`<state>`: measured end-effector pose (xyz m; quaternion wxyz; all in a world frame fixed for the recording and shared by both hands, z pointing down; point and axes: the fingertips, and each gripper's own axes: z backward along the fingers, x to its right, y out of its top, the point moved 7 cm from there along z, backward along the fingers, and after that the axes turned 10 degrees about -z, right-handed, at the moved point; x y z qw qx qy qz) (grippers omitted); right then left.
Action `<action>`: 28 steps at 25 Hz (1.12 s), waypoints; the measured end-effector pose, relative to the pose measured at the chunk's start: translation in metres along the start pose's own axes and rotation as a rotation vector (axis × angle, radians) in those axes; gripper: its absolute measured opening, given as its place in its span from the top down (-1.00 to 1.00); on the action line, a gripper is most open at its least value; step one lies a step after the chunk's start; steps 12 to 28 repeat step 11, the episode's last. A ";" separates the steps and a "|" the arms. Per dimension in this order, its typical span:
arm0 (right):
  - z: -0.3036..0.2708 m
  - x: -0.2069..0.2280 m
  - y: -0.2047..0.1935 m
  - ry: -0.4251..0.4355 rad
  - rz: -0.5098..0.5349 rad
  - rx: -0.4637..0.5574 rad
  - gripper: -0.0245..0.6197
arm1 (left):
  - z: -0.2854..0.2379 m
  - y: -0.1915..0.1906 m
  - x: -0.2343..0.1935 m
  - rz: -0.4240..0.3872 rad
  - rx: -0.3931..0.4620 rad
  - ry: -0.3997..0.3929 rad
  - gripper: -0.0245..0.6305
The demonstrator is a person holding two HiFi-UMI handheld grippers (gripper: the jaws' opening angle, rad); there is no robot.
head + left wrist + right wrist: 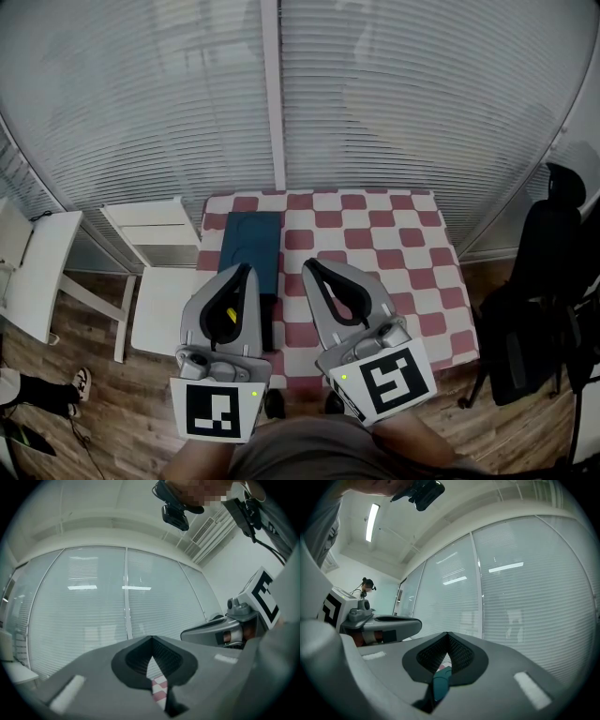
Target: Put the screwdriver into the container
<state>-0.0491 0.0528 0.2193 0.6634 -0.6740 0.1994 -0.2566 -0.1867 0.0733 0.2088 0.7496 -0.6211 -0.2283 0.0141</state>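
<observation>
A dark teal container lies flat on the left part of the red-and-white checked table. A yellow piece, perhaps the screwdriver's handle, shows through the loop of my left gripper; the rest is hidden. A narrow black thing lies just below the container. My left gripper hovers over the container's near end, shut and empty. My right gripper hangs beside it over the cloth, shut with nothing between its tips. Teal of the container shows below its jaws.
White chairs stand left of the table and a black office chair right of it. Blinds cover the windows behind. A person's shoe rests on the wooden floor at the lower left.
</observation>
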 end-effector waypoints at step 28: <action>-0.001 0.000 0.000 0.014 -0.019 0.020 0.85 | 0.002 -0.001 0.001 -0.007 -0.014 0.012 0.92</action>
